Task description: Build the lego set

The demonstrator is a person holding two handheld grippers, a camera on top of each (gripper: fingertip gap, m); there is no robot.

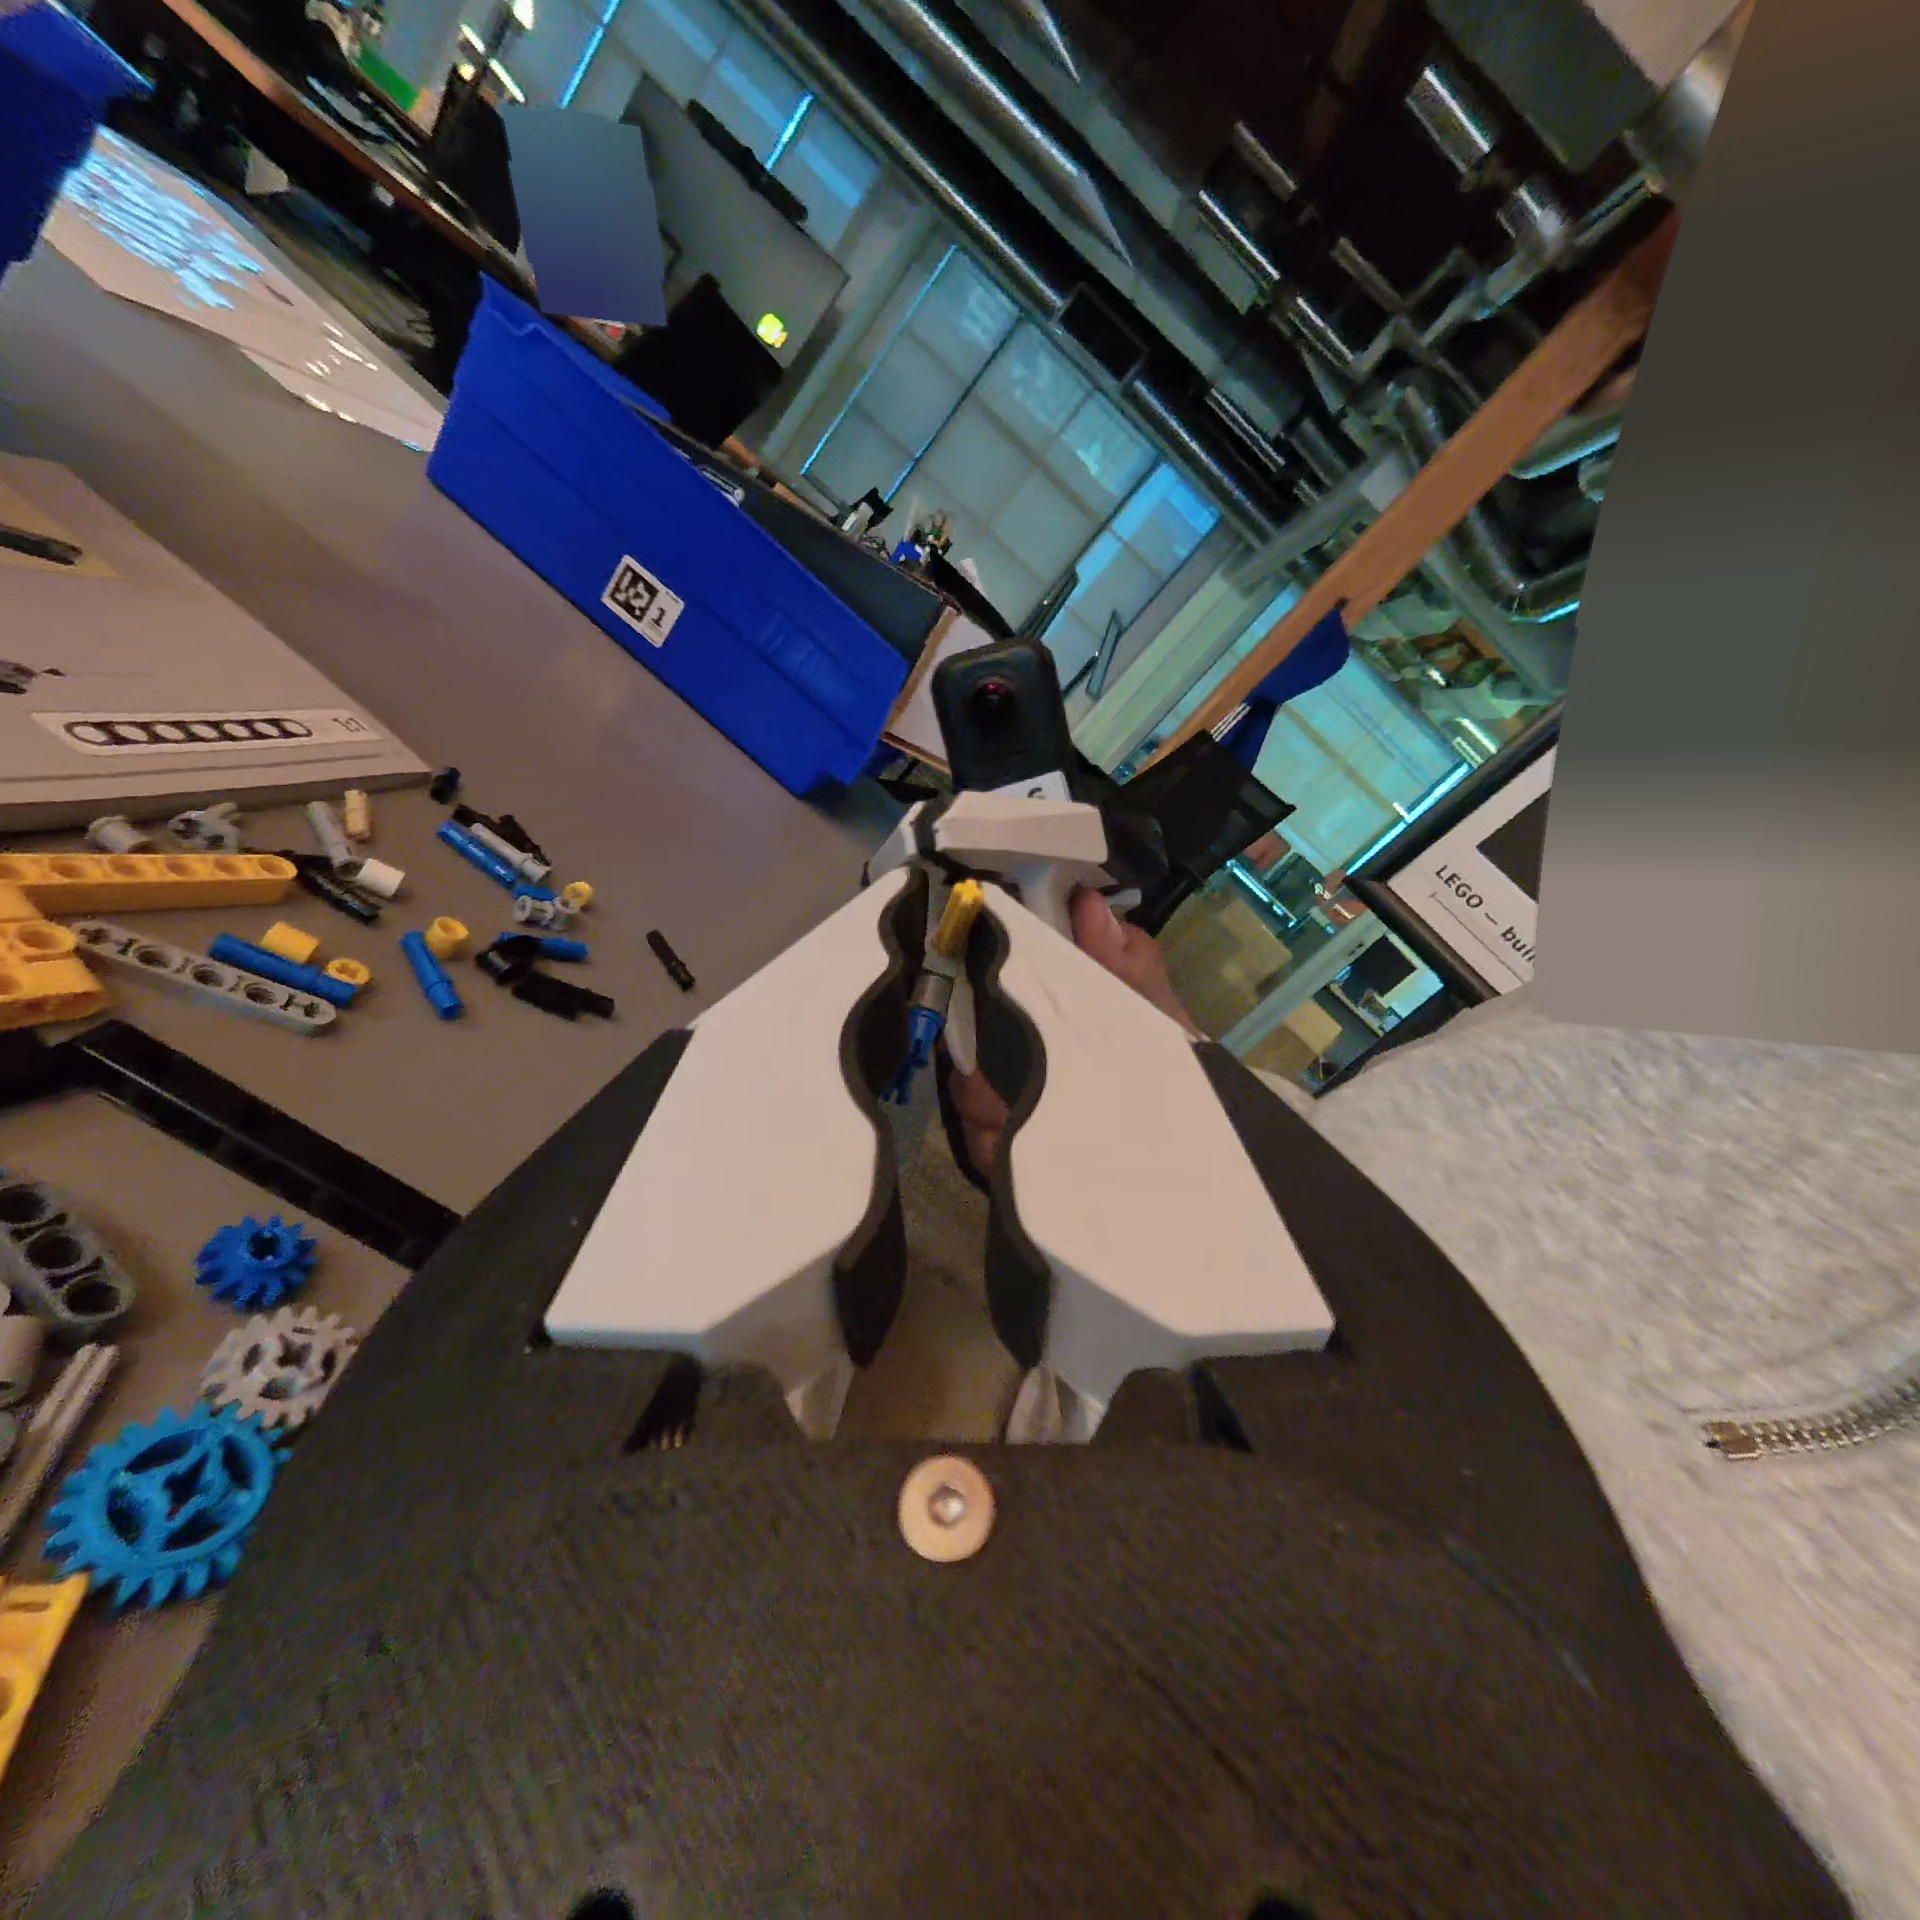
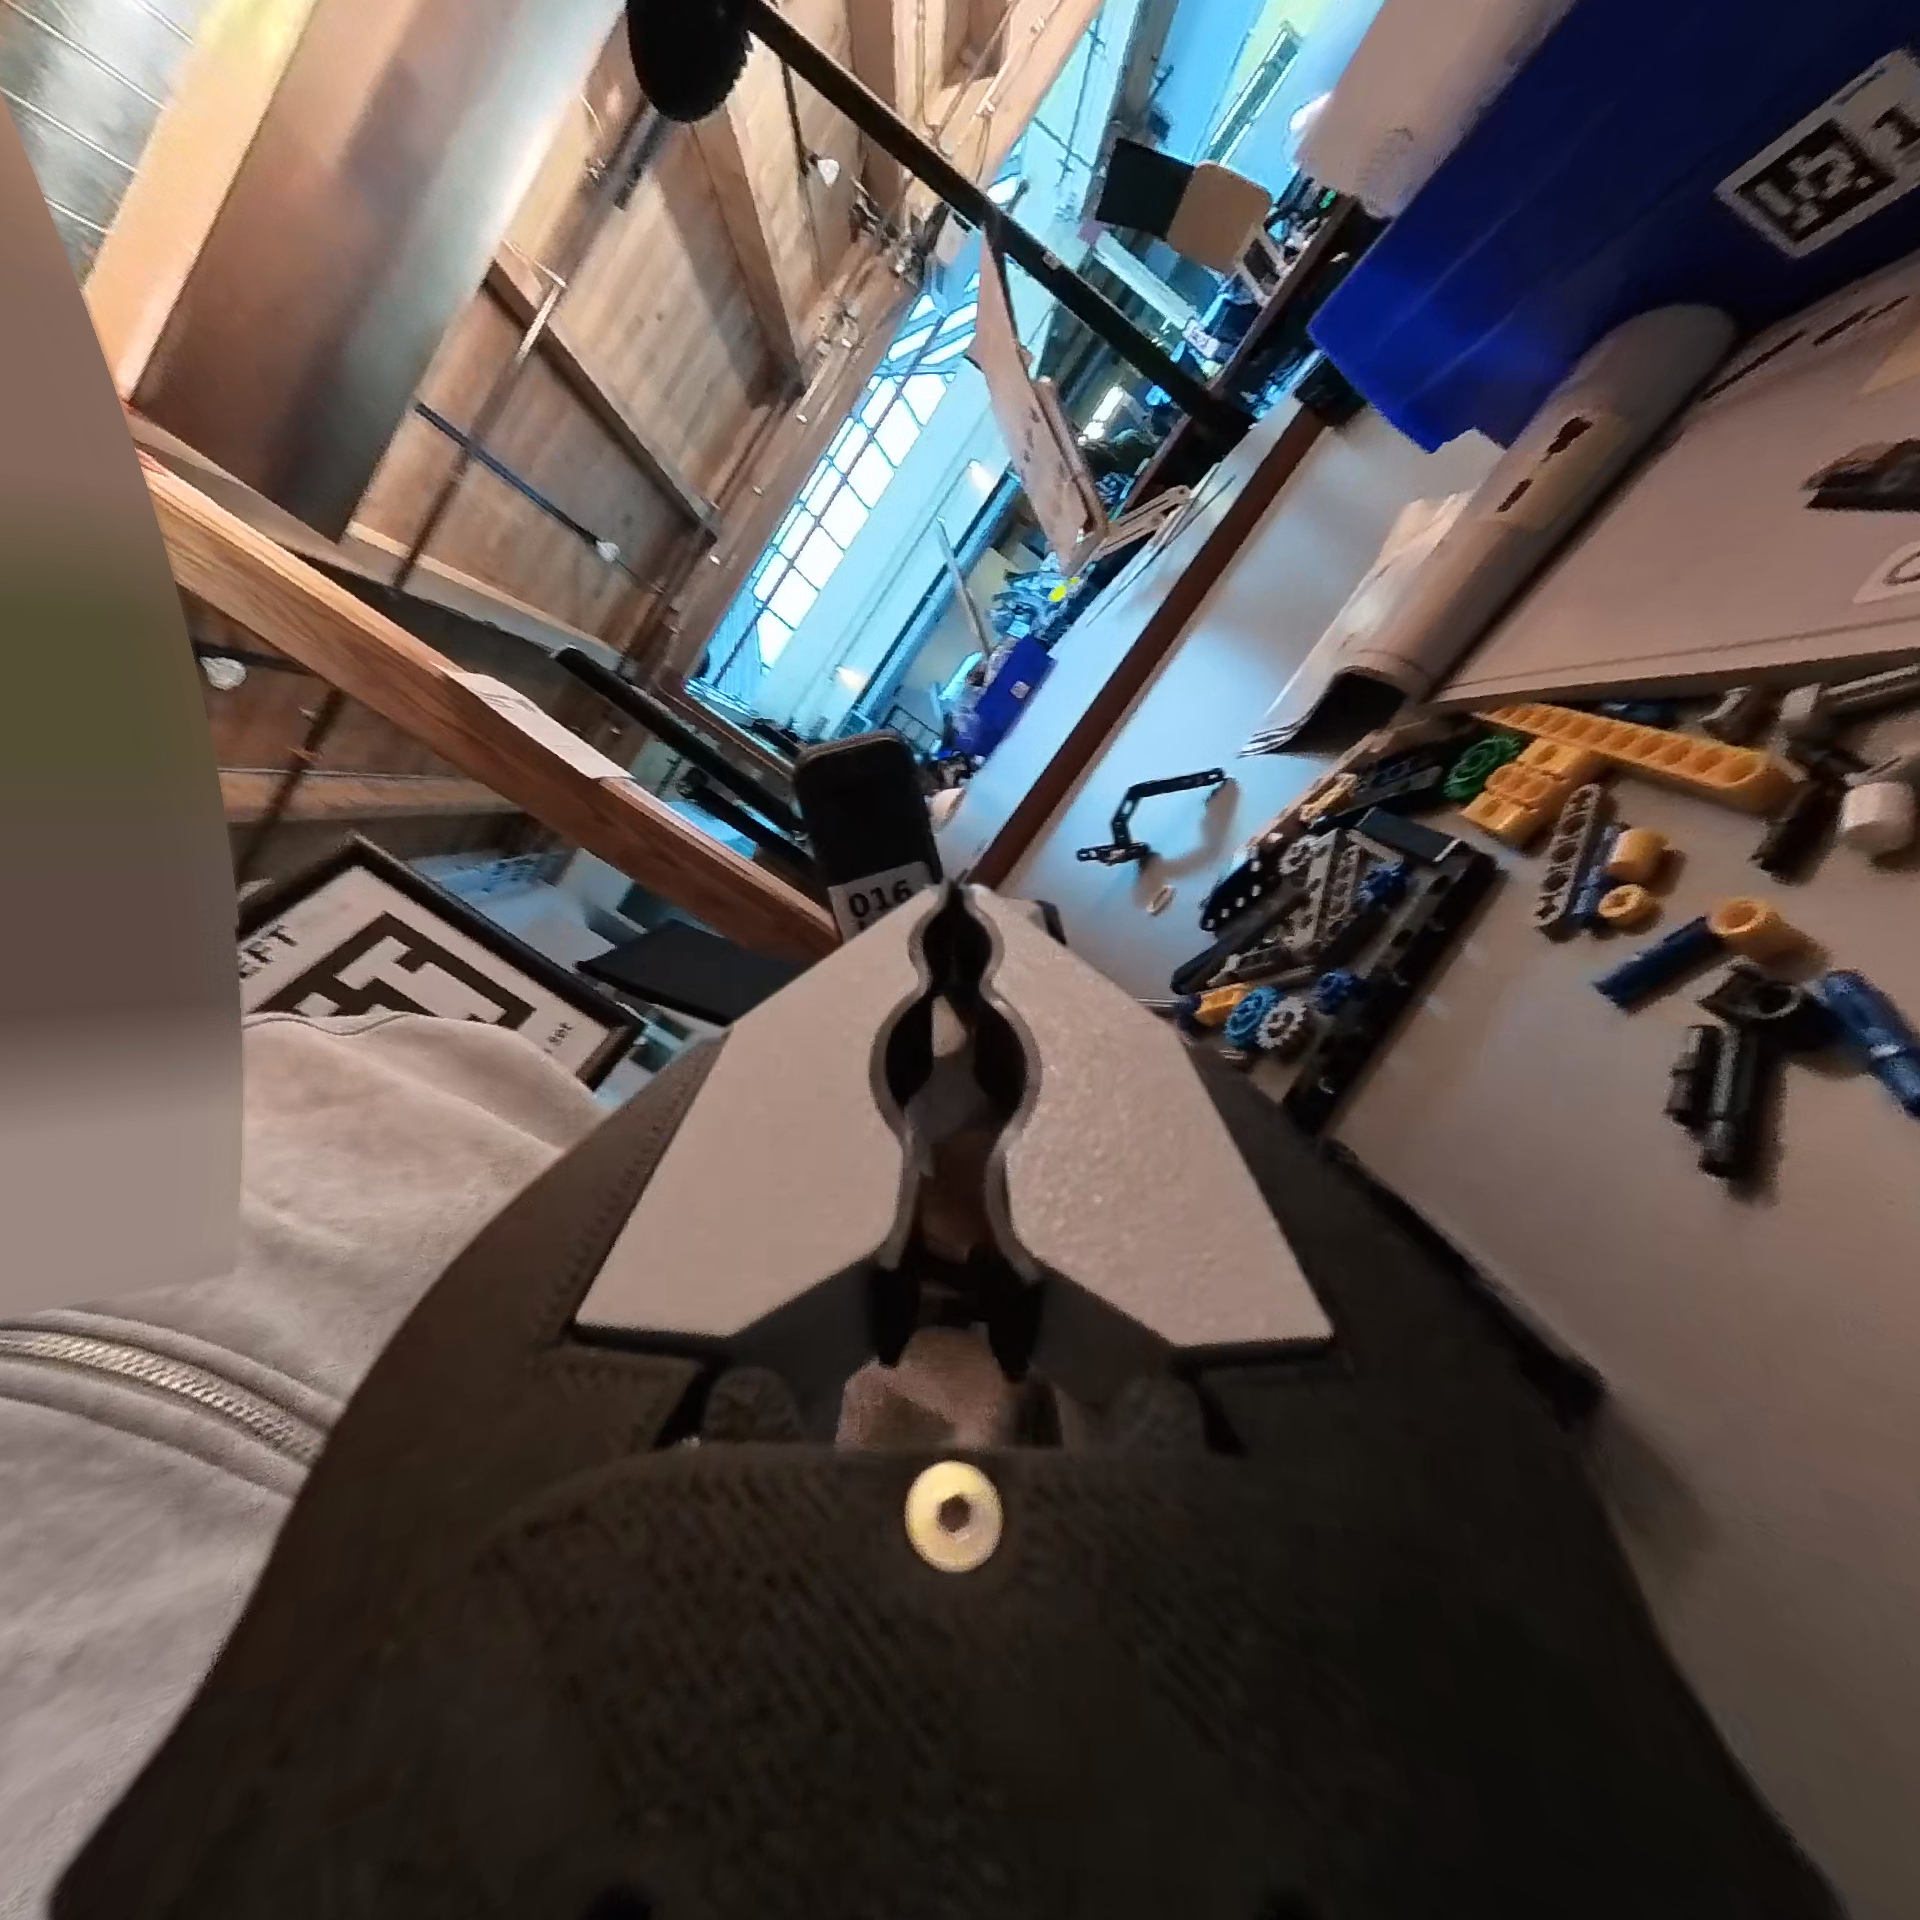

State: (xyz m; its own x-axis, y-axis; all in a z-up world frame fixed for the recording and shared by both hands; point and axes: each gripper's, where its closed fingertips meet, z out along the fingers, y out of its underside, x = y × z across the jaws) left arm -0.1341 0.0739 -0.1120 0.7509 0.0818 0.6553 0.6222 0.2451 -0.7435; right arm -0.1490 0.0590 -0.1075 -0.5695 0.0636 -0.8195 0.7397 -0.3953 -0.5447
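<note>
My left gripper (image 1: 920,883) is lifted off the table with its fingers nearly together. It is shut on a small pin assembly (image 1: 935,982) of a yellow end, a grey middle and a blue pin. My right gripper (image 1: 1023,842) faces it head-on, and its tips touch the yellow end. In the right wrist view the right gripper (image 2: 951,902) has its tips pressed together. I cannot tell whether it grips the yellow end. A partly built black and grey frame (image 2: 1340,914) lies on the table to the right.
Loose parts lie on the grey table: a yellow beam (image 1: 156,878), blue gears (image 1: 161,1501), a grey gear (image 1: 278,1364), pins and bushes. An instruction booklet (image 1: 156,675) and a blue bin (image 1: 644,561) sit behind. A person's grey zip sweater (image 1: 1610,1299) is close on the right. Left and right tips are no more than a few centimetres apart. The grey gear (image 1: 278,1364) is about 12 cm from both grippers' fingertips. It turns up in the right wrist view (image 2: 1286,1021) as well.
</note>
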